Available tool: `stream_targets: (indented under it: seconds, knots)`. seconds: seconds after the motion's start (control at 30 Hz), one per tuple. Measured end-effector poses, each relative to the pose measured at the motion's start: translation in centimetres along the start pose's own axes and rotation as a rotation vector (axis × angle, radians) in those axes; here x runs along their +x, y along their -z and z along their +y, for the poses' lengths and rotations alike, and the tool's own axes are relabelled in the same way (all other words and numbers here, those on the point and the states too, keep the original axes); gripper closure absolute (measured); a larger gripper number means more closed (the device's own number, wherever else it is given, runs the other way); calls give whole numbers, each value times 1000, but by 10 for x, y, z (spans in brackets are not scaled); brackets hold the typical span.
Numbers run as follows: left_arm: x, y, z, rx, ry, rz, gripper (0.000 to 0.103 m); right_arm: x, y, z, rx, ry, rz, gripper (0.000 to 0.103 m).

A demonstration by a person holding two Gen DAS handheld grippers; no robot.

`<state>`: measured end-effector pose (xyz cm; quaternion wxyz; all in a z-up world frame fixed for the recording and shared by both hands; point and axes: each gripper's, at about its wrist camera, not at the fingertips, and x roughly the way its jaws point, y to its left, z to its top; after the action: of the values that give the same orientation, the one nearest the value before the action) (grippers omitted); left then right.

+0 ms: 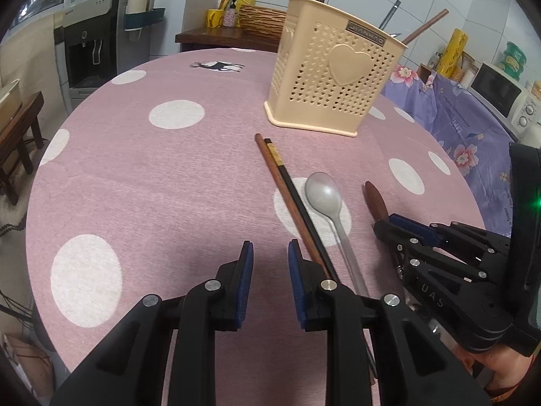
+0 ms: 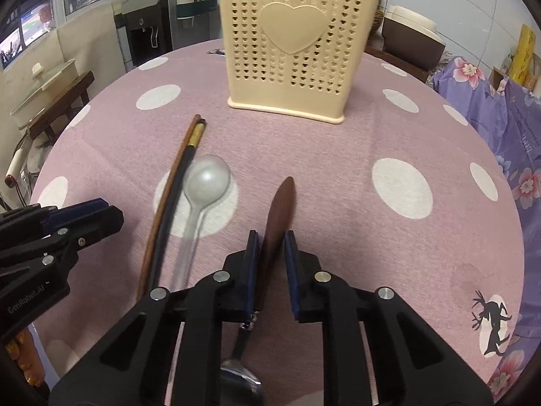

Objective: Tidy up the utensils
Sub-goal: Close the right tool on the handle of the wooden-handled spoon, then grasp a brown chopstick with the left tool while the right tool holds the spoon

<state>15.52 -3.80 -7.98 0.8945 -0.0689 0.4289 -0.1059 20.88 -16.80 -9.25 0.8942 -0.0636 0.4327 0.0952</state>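
On the round pink dotted worktop (image 2: 338,142), the right gripper (image 2: 272,237) has its fingers pinched on the wooden handle of a metal-bowled spoon (image 2: 279,203), bowl end trailing back under the tool. The left gripper (image 1: 269,250) has its fingers narrowly parted around nothing (two chopsticks (image 1: 287,189) and a silver spoon (image 1: 321,193) lie just beside it). The cream utensil holder (image 2: 290,47) stands beyond.
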Motion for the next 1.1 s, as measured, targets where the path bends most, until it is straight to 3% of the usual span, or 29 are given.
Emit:
stream_targets:
  seconds: [0.47,0.67,0.87,1.0,1.1]
  knots:
    - [13,-5,-11,12,-26,24,80,-2,7,-15,9,10,-17,90]
    - [13,-6,-16,22,-50,12,74,-2,7,-16,18,3,-20,90]
    - [15,-5,-19,60,-85,0,73,-2,7,-17,22,1,-22,90]
    - [14,-4,-12,72,-98,5,82,-2,8,-18,26,-1,-23,90]
    - [12,-7,-3,33,-81,15,82,-2,8,-18,28,1,-22,90]
